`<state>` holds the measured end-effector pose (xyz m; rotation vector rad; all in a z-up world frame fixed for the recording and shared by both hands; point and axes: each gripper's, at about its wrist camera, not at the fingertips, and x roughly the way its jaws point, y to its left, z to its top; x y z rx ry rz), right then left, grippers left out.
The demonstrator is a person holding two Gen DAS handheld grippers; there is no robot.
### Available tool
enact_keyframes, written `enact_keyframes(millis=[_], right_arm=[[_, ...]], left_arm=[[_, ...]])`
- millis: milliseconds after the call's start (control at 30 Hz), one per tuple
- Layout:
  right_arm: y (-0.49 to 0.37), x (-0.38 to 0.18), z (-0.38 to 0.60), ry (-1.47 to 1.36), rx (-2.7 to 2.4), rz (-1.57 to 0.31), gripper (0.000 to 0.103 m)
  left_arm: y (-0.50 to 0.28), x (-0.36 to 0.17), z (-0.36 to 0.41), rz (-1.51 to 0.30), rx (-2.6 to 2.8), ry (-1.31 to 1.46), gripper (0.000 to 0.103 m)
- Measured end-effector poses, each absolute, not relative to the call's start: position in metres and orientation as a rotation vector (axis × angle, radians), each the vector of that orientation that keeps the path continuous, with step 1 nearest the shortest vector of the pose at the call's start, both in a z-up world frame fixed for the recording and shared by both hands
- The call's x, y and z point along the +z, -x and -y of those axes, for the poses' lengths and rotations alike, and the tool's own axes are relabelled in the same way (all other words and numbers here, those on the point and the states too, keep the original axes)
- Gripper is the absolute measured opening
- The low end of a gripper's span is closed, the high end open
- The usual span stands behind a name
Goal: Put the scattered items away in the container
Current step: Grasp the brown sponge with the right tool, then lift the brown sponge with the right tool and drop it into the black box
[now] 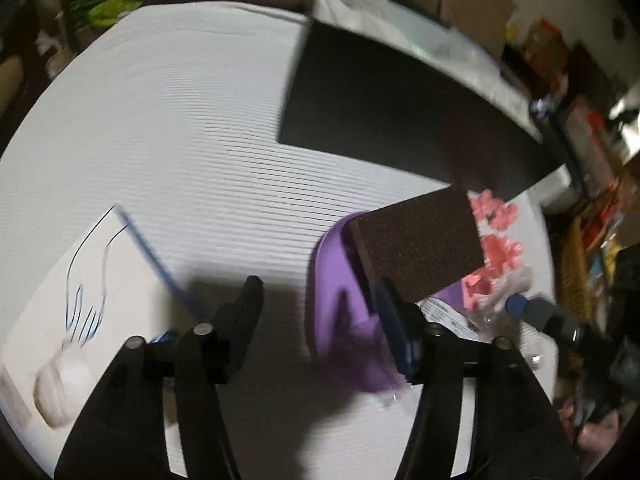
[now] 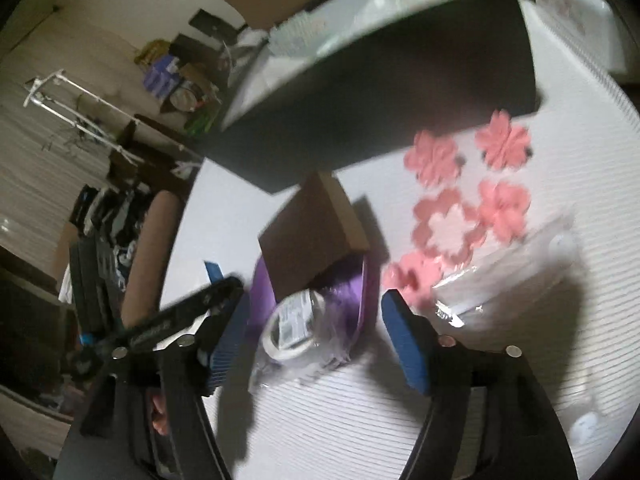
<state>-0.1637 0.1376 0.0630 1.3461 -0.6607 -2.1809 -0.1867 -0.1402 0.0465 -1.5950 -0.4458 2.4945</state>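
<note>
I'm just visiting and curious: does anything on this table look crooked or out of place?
Yes. The brown block stands tilted, one end propped in the purple tray rather than lying flat. A wrapped tape roll also leans on the tray's edge. Pink paper flowers lie loose on the white table, outside the black box.

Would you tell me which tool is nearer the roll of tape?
Right. The right tool frames the roll of tape; the left tool sits beyond the purple tray.
</note>
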Motion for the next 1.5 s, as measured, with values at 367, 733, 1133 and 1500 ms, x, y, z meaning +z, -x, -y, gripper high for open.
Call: enact_keyframes(millis=[367,733,1133,1500], right_arm=[[0.212,0.061,-0.104,-1.339,-2.231,0.456,0.080],[0.234,0.031,-0.081,-1.413,-2.150,0.353,0.051],[0.215,0.058,-0.101,-1.341,-2.149,0.461,0.030],[0.217,0.051,-0.083,-1.419,-2.035,0.506,0.044]], left_arm=[[0.154,0.053,0.111,0.425,2.409,1.423,0.060],[0.148,0.049,0.062,0.119,2.477,1.419,0.080],[0.148,0.043,0.071,0.240,2.508,1.387,0.078],[0.156,0.031,0.066,0.217,2.473,1.453,0.077]])
